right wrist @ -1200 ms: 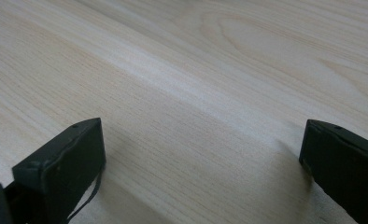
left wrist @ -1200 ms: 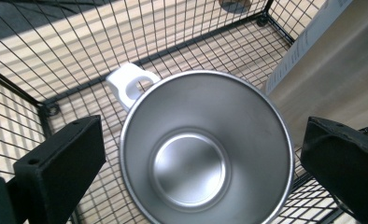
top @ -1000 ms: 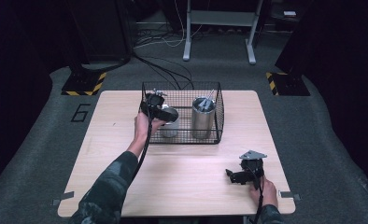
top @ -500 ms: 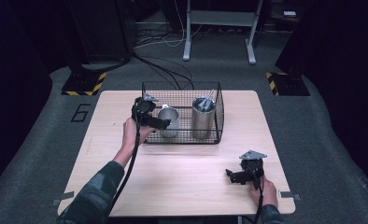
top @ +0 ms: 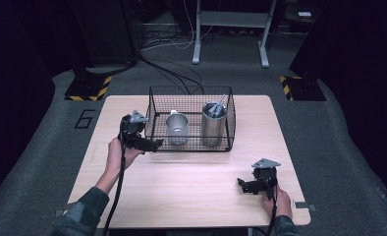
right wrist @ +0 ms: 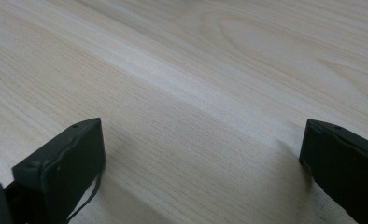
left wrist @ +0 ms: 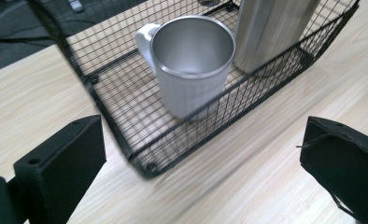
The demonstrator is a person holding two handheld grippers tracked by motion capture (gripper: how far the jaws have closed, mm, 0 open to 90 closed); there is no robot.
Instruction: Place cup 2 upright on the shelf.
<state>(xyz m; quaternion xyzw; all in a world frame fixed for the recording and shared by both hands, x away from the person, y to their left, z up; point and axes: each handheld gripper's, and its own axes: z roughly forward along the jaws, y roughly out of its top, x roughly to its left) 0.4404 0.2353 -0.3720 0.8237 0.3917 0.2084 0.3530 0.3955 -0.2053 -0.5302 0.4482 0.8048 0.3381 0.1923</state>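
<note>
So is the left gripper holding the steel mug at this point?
No. In the left gripper view the left gripper stands open over the table, while the steel mug sits inside the wire basket.

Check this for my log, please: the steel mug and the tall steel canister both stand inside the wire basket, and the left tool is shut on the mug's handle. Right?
Not quite. The left tool is open and holds nothing; the left gripper view shows its jaws wide apart, outside the wire basket, short of the steel mug. The mug and the tall steel canister do stand inside the basket.
</note>
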